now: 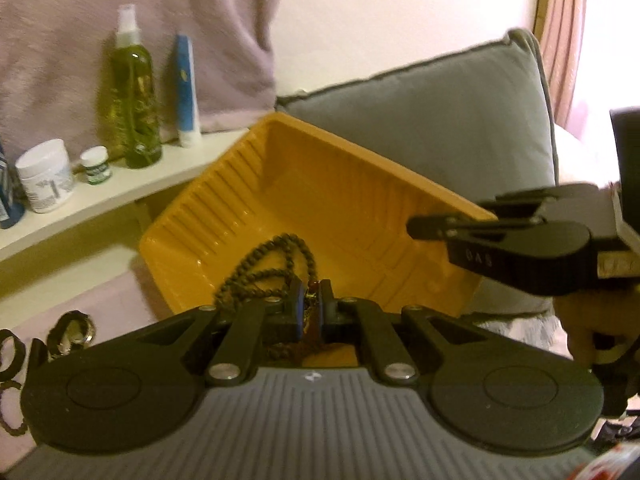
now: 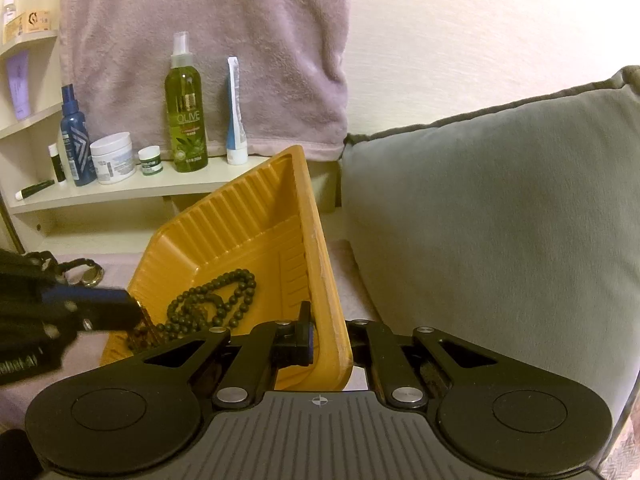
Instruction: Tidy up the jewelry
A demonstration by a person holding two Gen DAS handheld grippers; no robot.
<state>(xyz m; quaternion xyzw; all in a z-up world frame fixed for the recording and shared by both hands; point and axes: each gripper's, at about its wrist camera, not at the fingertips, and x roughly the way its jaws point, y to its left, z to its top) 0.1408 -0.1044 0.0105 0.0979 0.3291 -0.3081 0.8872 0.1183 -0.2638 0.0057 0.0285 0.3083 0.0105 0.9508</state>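
Orange ribbed tray (image 2: 224, 236), tilted, its near rim clamped between the closed jaws of the right gripper (image 2: 326, 336). A dark beaded necklace (image 2: 216, 300) lies coiled in the lower end of the tray. The left gripper (image 1: 310, 304), jaws drawn narrow, pinches a small brownish-gold piece of jewelry (image 1: 310, 312) just above the beads at the tray's low edge. More jewelry (image 1: 74, 330) rests on the pink cover left of the tray. Behind: grey cushion (image 2: 500, 208), green spray bottle (image 2: 185, 112) on a shelf (image 2: 120, 194)
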